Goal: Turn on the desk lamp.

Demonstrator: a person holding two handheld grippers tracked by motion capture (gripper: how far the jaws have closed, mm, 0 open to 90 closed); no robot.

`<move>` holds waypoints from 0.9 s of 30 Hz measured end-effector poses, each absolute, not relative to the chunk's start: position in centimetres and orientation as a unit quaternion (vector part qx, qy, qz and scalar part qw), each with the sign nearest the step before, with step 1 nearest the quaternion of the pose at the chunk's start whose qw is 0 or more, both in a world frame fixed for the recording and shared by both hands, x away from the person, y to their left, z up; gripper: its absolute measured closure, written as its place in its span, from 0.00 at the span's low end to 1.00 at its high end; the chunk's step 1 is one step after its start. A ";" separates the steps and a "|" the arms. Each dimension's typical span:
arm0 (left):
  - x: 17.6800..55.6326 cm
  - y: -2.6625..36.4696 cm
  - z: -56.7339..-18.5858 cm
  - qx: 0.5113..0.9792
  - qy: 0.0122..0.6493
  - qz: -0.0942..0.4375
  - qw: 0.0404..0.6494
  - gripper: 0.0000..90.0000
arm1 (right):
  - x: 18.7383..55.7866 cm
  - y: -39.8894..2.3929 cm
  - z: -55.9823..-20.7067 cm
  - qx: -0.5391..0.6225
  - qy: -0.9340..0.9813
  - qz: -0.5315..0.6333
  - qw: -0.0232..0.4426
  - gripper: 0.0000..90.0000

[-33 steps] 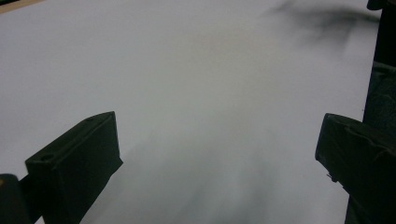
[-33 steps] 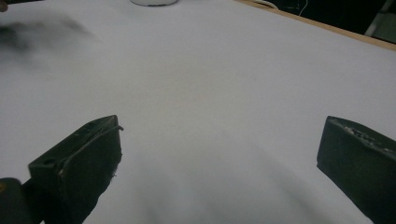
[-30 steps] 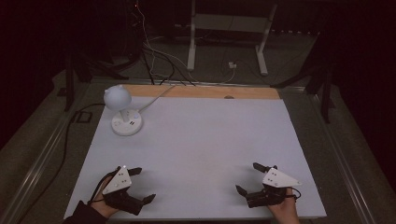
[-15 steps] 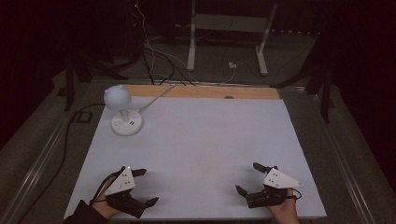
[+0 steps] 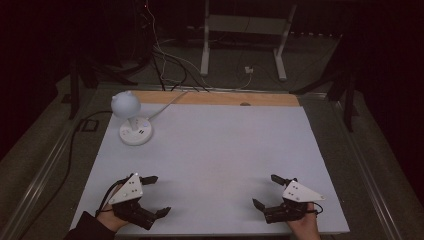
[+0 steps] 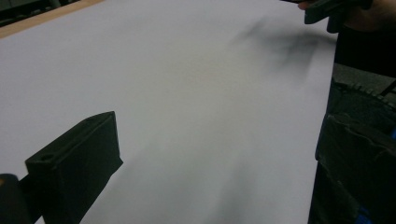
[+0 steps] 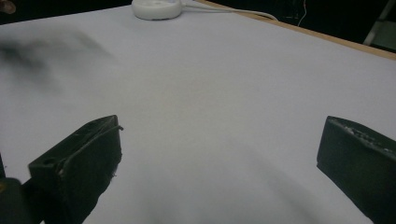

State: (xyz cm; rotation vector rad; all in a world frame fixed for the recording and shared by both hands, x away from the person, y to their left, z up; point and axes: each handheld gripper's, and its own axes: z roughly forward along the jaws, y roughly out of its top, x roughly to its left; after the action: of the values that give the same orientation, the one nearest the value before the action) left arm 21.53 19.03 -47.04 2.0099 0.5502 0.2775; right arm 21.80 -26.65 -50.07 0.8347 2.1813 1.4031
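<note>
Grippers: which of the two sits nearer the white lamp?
The left gripper, near the table's left edge below the lamp. The right gripper sits across the table.

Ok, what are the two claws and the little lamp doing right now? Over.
Left claw open, empty, near table edge. Right claw open, empty. Lamp upright at far left corner, untouched. Nothing between them on the white table.

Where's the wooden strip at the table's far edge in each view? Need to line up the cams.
High view: wooden strip runs level across the far edge, just beyond the white sheet.
Left gripper view: a slanted sliver in the top left corner.
Right gripper view: a diagonal band at the upper right.
Shared landmark: the white sheet, whose far border meets the strip in all three.
</note>
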 end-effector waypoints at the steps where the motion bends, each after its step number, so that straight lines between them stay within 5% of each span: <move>1: 21.7 19.1 -46.9 0.826 0.231 0.114 0.501 0.01 | 21.8 -26.7 -50.1 0.300 0.783 0.504 0.206 0.00; 27: 25.0 20.2 -45.6 0.799 0.290 0.154 0.504 0.01 | 21.8 -26.7 -50.1 0.301 0.783 0.505 0.202 0.00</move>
State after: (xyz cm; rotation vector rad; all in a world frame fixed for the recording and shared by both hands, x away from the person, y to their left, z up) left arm 25.02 20.24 -45.59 1.9287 0.6990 0.3723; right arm 21.81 -26.70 -50.13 0.8401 2.1868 1.4108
